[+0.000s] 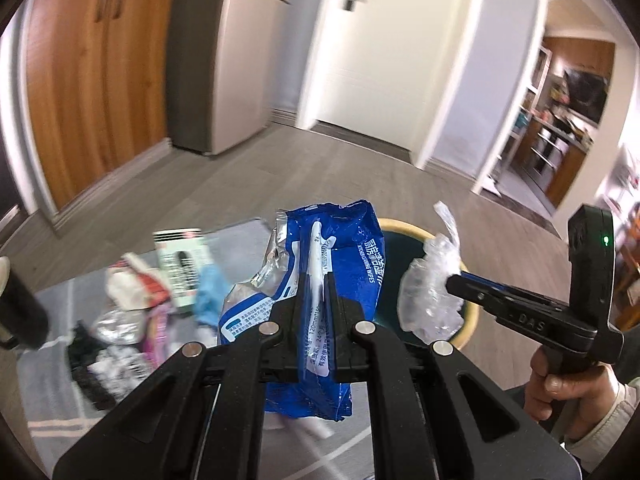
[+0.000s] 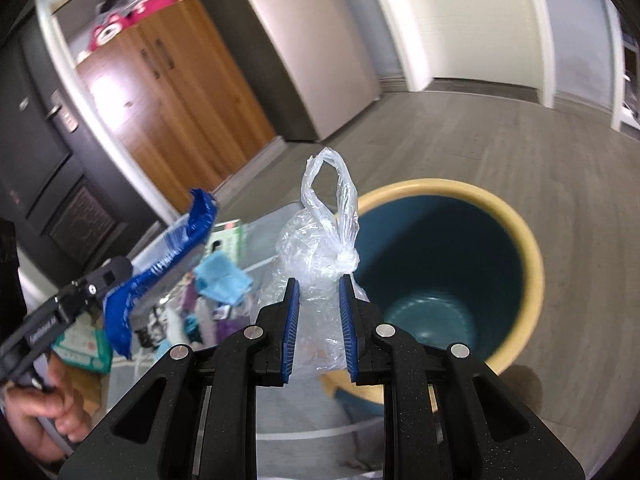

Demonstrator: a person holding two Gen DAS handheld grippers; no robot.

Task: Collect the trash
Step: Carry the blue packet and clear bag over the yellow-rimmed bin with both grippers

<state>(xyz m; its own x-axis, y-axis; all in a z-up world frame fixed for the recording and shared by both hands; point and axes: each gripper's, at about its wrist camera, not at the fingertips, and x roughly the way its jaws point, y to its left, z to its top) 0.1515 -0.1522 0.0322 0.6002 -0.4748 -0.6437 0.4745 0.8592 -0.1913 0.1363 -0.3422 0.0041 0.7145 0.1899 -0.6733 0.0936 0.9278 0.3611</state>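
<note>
My left gripper is shut on a blue wet-wipes wrapper and holds it in the air. It also shows in the right wrist view. My right gripper is shut on a clear knotted plastic bag, held beside the rim of a round bin, yellow outside and dark teal inside. In the left wrist view the bag hangs over the bin.
Several pieces of trash lie on a grey rug on the floor: a green-white box, a blue cloth, red-white wrappers and dark scraps. Wooden cabinets and a fridge stand behind.
</note>
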